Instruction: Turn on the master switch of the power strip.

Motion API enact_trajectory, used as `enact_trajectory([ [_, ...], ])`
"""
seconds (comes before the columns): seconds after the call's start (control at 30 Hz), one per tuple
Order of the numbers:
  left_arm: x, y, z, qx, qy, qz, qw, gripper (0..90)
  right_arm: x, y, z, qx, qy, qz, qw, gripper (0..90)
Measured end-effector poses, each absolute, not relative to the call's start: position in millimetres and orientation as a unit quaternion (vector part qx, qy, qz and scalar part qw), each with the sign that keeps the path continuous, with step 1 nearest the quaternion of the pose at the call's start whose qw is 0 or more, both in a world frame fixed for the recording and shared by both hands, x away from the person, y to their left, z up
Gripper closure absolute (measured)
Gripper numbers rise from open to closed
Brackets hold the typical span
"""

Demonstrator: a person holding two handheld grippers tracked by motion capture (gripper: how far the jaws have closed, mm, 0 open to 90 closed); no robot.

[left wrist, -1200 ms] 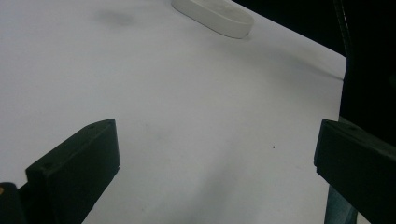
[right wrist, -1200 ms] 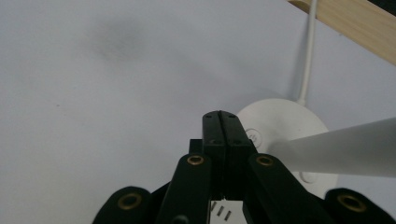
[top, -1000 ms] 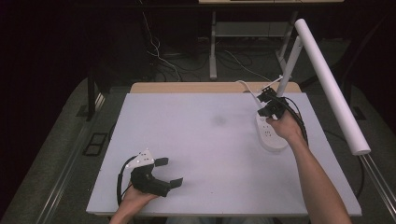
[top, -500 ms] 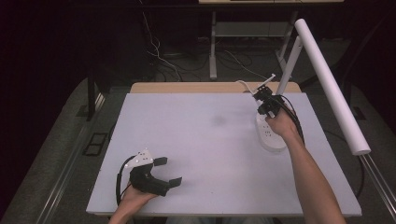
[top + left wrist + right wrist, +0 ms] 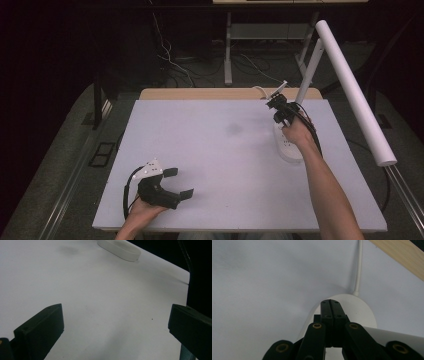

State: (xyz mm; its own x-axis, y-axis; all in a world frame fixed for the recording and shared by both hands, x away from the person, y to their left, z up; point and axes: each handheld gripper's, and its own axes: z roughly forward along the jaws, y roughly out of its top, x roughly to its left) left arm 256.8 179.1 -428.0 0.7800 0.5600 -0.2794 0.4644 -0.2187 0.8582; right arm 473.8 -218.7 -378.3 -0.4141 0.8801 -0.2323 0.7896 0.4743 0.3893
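Observation:
A white power strip [image 5: 289,149] lies at the right of the white table [image 5: 210,150], with its cord [image 5: 359,270] running off toward the back edge. My right gripper [image 5: 276,116] hovers over the strip's far rounded end [image 5: 359,312]. Its jaws are shut [image 5: 330,302] and nothing is between them. My left gripper [image 5: 180,182] rests on the table near the front left corner. Its jaws stand wide open [image 5: 116,315] over bare tabletop, with the power strip [image 5: 120,250] far ahead of them.
A long white tube [image 5: 352,85] leans over the table's right side on a slanted white post. A wooden strip [image 5: 200,93] runs along the table's back edge. Cables and a stand sit on the dark floor behind.
My right gripper has drifted a little left and farther back along the power strip, sinking slightly, jaws still shut. The left gripper has stayed put.

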Motion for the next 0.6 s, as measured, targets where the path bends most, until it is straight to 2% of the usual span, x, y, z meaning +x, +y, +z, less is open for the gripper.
enact_trajectory([
  [0.6,256.6,179.2,-427.9,0.779,0.328,0.045,0.532,0.0,476.0,-217.0,-397.0,0.511,0.832,0.077,0.204,89.5],
])
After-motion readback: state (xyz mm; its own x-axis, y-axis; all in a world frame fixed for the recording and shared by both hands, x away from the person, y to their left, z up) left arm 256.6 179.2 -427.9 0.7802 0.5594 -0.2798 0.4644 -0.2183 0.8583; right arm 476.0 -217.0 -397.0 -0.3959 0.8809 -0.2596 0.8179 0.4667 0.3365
